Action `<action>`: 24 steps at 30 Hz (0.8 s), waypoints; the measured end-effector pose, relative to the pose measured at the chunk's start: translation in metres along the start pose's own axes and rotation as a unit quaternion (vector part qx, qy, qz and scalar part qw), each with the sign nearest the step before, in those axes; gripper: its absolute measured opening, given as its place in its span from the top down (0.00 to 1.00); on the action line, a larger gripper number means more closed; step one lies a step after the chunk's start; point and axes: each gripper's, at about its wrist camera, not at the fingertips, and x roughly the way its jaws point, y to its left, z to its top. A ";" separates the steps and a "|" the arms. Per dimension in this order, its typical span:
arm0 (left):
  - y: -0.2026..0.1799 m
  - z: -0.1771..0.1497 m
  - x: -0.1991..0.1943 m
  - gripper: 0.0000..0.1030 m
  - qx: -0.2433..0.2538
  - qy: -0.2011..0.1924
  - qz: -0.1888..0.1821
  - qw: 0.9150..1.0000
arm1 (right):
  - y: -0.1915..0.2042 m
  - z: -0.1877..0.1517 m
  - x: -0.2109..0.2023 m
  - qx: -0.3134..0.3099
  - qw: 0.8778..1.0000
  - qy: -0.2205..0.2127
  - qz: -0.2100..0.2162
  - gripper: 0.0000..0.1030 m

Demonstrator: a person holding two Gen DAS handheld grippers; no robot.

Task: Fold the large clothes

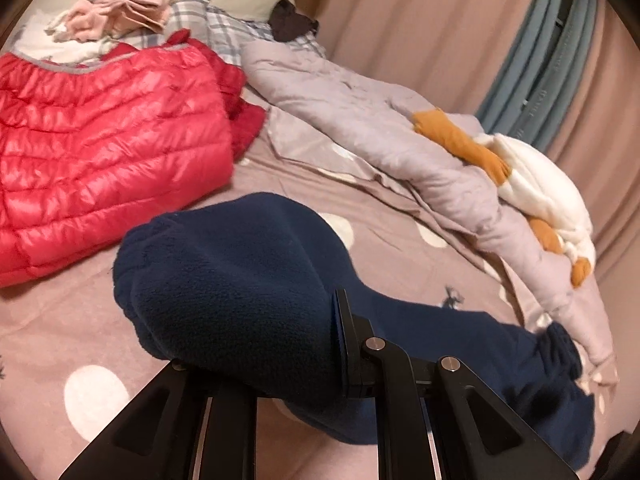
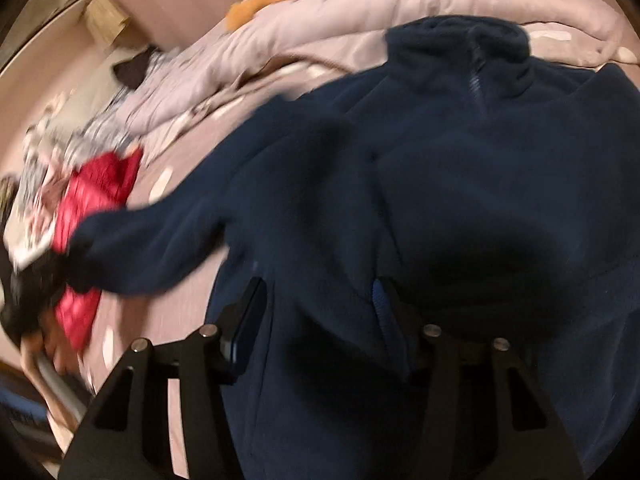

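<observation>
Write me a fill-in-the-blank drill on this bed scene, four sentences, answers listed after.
1. The left gripper is shut on the sleeve of the ____ fleece jacket.
2. The quilted puffer jacket lying on the bed is ____ in colour.
3. The bedsheet is pinkish with ____ dots.
4. The fleece jacket's zipper runs up to its ____.

Missing words: navy blue; red; white; collar
</observation>
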 end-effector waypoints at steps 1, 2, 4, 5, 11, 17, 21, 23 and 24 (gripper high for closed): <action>0.000 -0.001 -0.001 0.87 0.001 0.001 -0.005 1.000 | 0.000 -0.004 -0.002 -0.002 1.000 0.004 0.009 0.46; 0.000 -0.001 -0.002 0.87 0.001 0.001 -0.008 1.000 | -0.002 -0.005 -0.005 0.007 1.000 0.006 0.021 0.46; 0.001 0.001 -0.003 0.87 -0.002 0.002 -0.007 1.000 | -0.006 -0.004 -0.013 0.029 0.998 0.005 0.049 0.45; 0.002 0.001 -0.003 0.87 -0.007 0.004 -0.008 1.000 | -0.007 -0.002 -0.016 0.035 0.998 0.000 0.057 0.44; 0.005 0.003 -0.001 0.87 -0.022 0.015 -0.022 0.999 | 0.008 0.011 -0.022 0.036 0.997 -0.059 0.020 0.18; 0.000 0.003 0.003 0.87 0.000 0.020 -0.015 1.000 | 0.031 0.011 0.047 0.004 0.998 -0.052 -0.026 0.46; 0.011 0.008 0.006 0.87 -0.022 0.028 -0.032 0.999 | 0.004 0.022 0.038 0.073 0.995 -0.075 -0.003 0.91; 0.016 0.011 0.008 0.87 -0.028 0.028 -0.023 0.999 | -0.011 0.034 0.026 0.117 0.989 -0.081 0.030 0.94; 0.019 0.012 0.008 0.87 -0.033 0.029 -0.020 0.999 | -0.014 0.042 0.017 0.125 0.987 -0.092 0.039 0.96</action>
